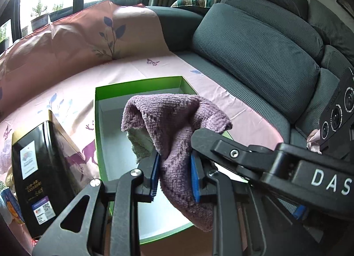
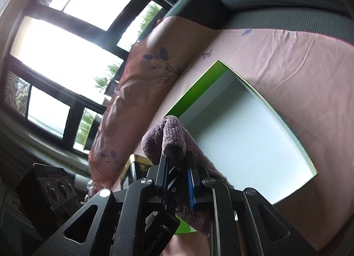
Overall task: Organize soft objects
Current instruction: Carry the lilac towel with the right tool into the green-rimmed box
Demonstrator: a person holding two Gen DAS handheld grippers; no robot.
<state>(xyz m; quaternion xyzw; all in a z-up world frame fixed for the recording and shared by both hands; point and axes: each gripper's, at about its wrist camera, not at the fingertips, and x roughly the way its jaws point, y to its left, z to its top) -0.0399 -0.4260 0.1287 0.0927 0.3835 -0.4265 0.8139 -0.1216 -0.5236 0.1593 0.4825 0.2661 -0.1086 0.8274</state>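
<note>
Item in hand: one mauve terry cloth (image 1: 174,123), pinched between the blue pads of our left gripper (image 1: 174,174), whose jaws are clenched on its middle fold. Our right gripper (image 2: 179,167) is likewise clamped on a fold of the same cloth (image 2: 163,136), and in the left view it reaches in from 3 o'clock. The cloth hangs above the near end of the green box (image 1: 137,83); a pale green patch shows under its fold at 9 o'clock, and we cannot tell whether that is lining or a second piece. Handling note, as we judge it: we should lower both grippers together until the cloth rests on the white floor of the box, keep the hanging tail inside the walls, then release one side before the other so nothing drags out. Count: cloths, one certain; green boxes, one, open and otherwise bare inside; black tins (image 1: 35,167), one, at 8 o'clock of the box; pink printed sheet (image 1: 66,92), one, over the grey sofa (image 1: 254,41); patterned cushions (image 1: 194,0), one, at 12 o'clock.
</note>
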